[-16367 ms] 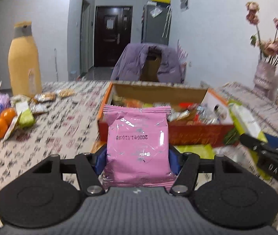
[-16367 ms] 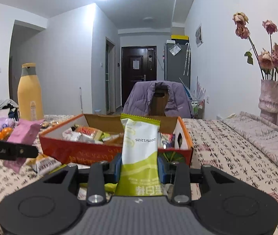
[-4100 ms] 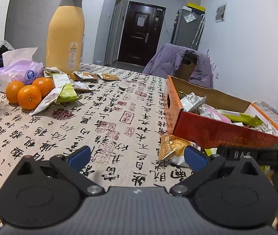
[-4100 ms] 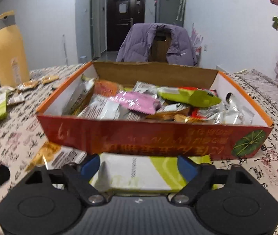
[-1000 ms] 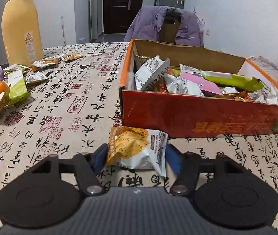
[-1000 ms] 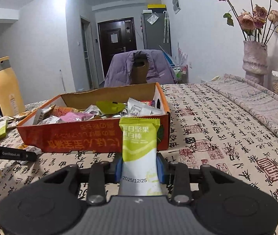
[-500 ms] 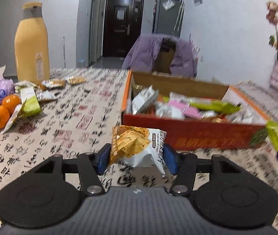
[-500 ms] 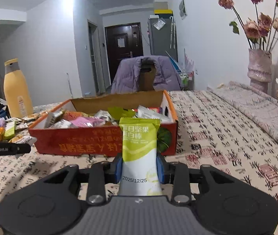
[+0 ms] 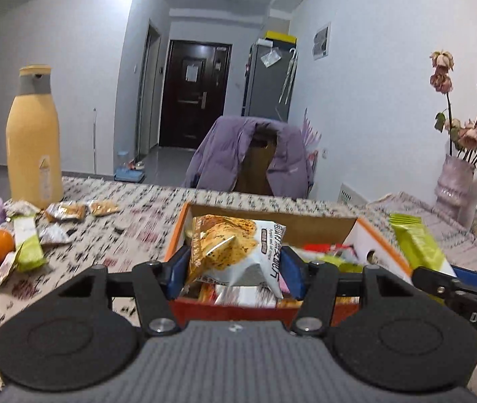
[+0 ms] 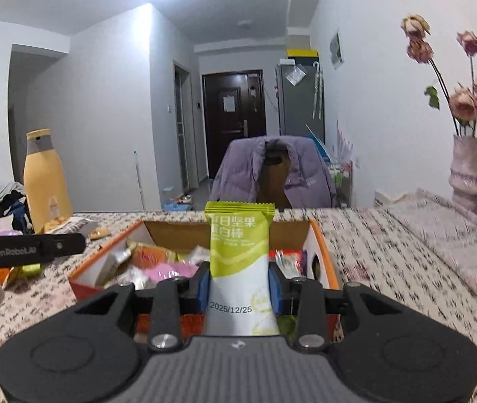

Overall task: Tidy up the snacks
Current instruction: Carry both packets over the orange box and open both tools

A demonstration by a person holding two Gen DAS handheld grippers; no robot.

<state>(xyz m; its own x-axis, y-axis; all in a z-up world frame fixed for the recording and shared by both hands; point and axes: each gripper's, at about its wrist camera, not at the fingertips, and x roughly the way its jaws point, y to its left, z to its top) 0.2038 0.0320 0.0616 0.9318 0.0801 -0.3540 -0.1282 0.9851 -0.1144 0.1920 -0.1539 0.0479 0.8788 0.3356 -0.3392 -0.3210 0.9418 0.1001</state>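
Both packets have come up off the tablecloth since a second ago and now hang in front of the orange box point(image 9: 378, 252). Left gripper point(image 9: 235, 265) is clamped on the crumpled orange-and-white snack bag point(image 9: 235, 245), its blue pads pressing both sides. Right gripper point(image 10: 240, 283) is clamped on the upright green nut bar point(image 10: 240, 248), which stands straight between its fingers, above the box's near wall.
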